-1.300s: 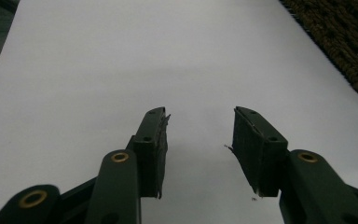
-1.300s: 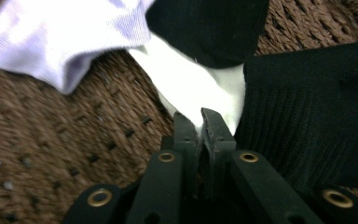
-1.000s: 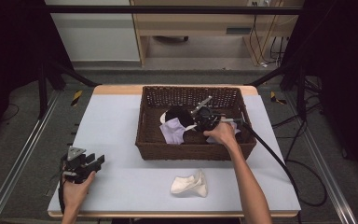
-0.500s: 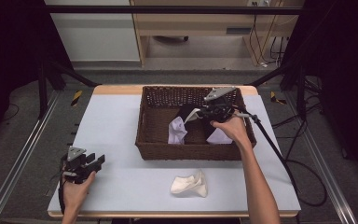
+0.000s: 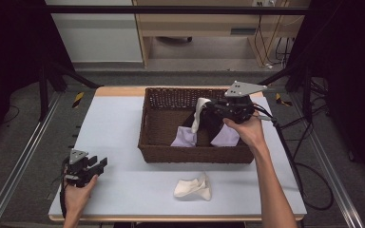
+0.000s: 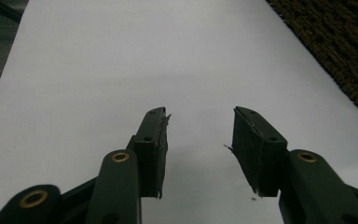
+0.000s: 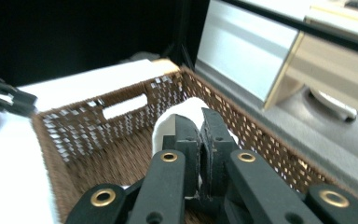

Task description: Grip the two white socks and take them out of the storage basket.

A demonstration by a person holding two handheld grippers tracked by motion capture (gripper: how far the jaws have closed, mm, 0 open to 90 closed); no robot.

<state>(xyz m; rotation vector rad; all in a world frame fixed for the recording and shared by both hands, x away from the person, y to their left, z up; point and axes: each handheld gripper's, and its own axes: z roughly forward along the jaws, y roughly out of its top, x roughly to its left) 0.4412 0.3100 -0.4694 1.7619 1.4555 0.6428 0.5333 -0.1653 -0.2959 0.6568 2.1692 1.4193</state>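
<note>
The right gripper (image 5: 204, 108) pinched a white sock (image 5: 199, 114) above the basket (image 5: 190, 154), probably to lift it clear

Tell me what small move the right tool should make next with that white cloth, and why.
Probably carry it toward the near side, over the basket's front wall. The right tool is shut on the white cloth, which hangs above the basket, and another white cloth already lies on the table in front.
</note>
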